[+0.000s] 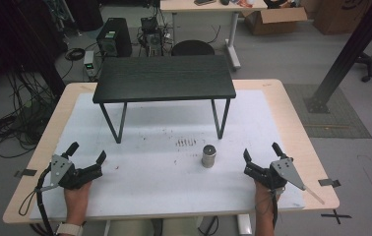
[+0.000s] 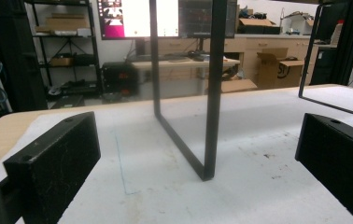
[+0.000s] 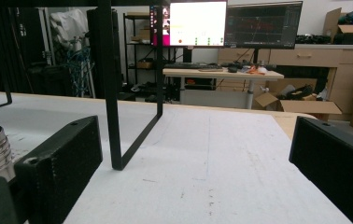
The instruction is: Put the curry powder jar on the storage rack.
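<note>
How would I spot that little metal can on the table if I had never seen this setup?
Find the black riser shelf on thin legs standing on the white mat. In front of its right leg stands a small silver metal cylinder, upright, nearer the right gripper. It is the one shiny, loose object there.

A: Lower left of the frame: the left tongs [image 1: 86,152], held in one hand [image 1: 78,192], jaws spread wide.

B: Lower right: the right tongs [image 1: 261,150], likewise agape, forearm entering from the bottom edge.
</note>
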Available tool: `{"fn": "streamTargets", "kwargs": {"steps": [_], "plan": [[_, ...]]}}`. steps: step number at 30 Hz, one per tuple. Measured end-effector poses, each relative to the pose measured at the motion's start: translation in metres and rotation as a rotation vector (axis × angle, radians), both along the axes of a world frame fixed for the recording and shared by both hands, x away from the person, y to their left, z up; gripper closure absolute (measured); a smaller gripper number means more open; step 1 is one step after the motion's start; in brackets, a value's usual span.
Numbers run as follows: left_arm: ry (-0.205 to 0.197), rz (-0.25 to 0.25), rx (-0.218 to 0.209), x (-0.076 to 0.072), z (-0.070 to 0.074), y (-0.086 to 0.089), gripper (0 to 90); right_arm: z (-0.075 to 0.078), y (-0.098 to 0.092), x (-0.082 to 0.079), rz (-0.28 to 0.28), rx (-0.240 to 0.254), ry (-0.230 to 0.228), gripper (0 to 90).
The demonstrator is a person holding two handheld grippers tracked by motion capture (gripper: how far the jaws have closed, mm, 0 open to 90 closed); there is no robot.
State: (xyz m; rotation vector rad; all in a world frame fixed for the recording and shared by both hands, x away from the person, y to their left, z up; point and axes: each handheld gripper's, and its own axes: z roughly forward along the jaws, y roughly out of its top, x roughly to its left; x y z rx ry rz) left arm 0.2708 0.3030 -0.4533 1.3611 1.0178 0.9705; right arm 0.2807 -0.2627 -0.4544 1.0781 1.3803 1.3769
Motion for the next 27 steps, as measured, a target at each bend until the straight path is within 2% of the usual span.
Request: {"fn": "streamTargets", "kwargs": {"steps": [27], "plan": [[-0.006,0.0,-0.004,-0.0004,-0.0002,0.0002,0.3,0.0003,0.0014,0.0003,0.002,-0.015,0.001,0.0]]}}
